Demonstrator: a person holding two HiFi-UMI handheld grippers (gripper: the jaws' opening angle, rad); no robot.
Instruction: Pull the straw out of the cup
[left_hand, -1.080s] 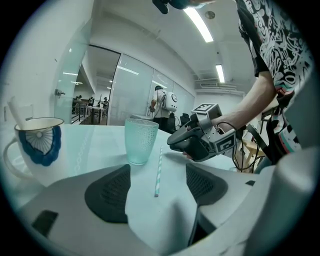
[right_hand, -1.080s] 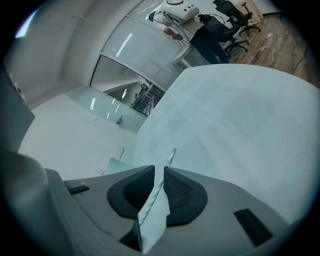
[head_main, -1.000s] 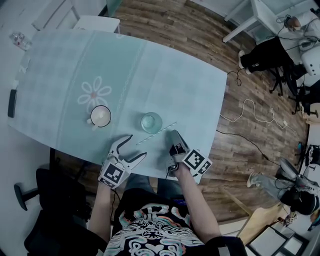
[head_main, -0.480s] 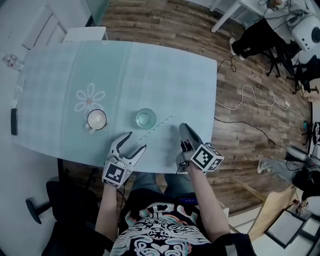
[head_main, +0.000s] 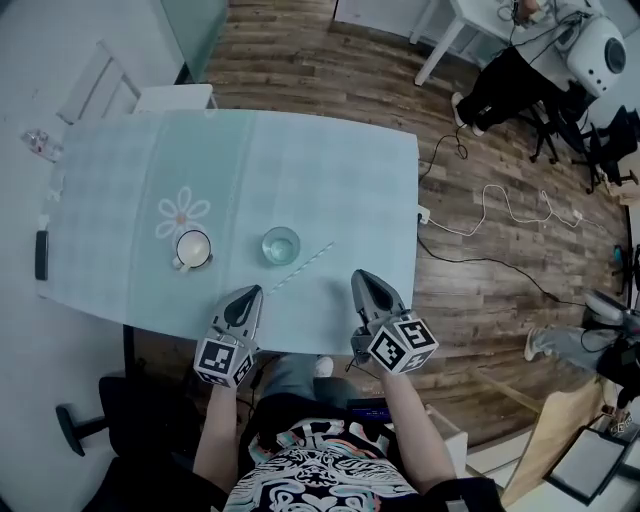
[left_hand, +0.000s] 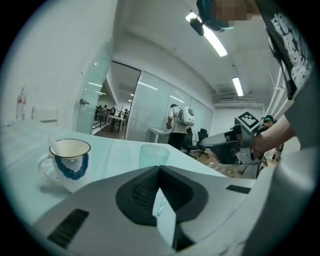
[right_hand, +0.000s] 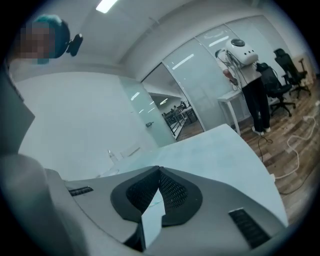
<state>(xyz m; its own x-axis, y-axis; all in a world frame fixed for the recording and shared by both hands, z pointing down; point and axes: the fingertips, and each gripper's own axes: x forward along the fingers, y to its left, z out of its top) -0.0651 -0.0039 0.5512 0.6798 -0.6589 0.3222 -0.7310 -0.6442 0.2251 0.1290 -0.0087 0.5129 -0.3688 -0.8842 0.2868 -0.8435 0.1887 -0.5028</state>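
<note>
Both tongs have drawn back to the near edge of the pale green tabletop (head_main: 320, 170), and we have just closed the left tongs (head_main: 248, 293) and right tongs (head_main: 362, 276), jaws together on nothing. We judge them parked because the thin pale straw (head_main: 300, 267) already lies flat just beside the clear round cup (head_main: 280, 245), outside it. We read no writing, only square markers (head_main: 222, 357).

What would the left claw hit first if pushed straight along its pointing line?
Probably the glass, dead ahead just past the shut left claw's tips. The claw tilts slightly down, so the table short of the glass could come first; depth is unclear.
</note>
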